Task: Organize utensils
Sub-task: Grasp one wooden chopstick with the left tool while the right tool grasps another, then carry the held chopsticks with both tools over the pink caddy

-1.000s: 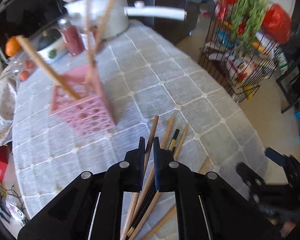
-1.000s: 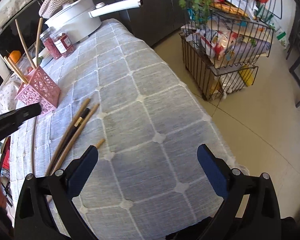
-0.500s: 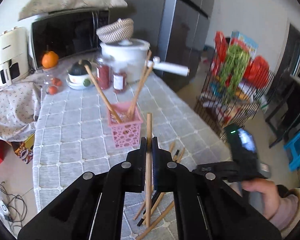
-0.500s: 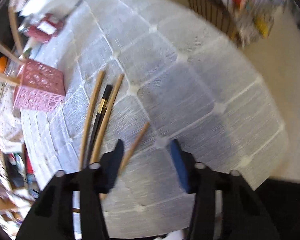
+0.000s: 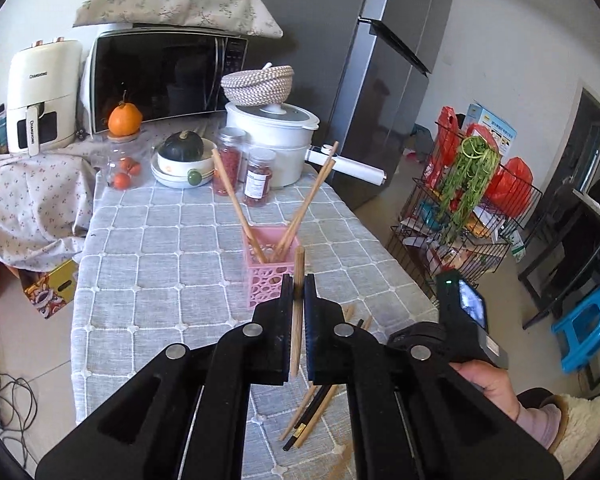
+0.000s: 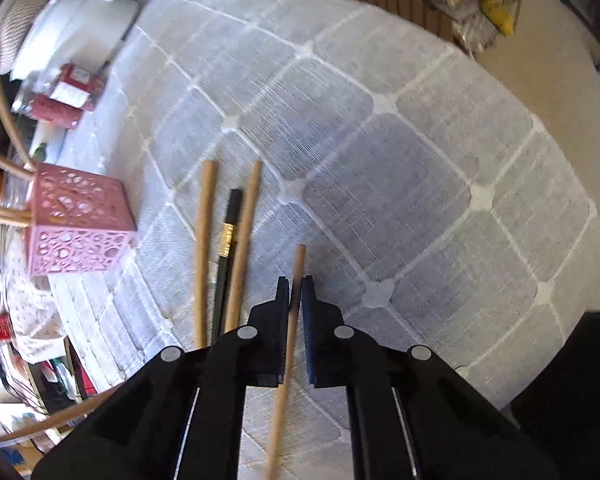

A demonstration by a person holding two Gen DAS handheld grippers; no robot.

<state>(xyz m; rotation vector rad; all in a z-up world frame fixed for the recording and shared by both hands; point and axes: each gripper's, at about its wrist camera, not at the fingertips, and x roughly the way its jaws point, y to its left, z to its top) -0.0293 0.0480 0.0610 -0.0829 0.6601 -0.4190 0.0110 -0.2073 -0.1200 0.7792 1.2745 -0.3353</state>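
My left gripper (image 5: pixel 298 280) is shut on a wooden chopstick (image 5: pixel 297 312) and holds it upright in the air, just in front of the pink lattice holder (image 5: pixel 270 276), which has three wooden chopsticks leaning in it. My right gripper (image 6: pixel 295 282) is low over the table with its jaws closed around a wooden chopstick (image 6: pixel 290 332) that lies on the cloth. Left of it lie two wooden chopsticks (image 6: pixel 202 248) and a black one (image 6: pixel 226 248). The pink holder (image 6: pixel 76 224) stands further left.
A checked grey tablecloth (image 5: pixel 160 264) covers the table. At the back stand a white pot (image 5: pixel 276 136), two jars (image 5: pixel 258 178), a squash in a bowl (image 5: pixel 184 156), a microwave (image 5: pixel 164 76). A wire rack (image 5: pixel 472 216) stands on the floor to the right of the table.
My left gripper lifted its chopstick off the table and raised it toward the pink holder. My right gripper came down over the loose chopsticks and closed from wide open onto one.
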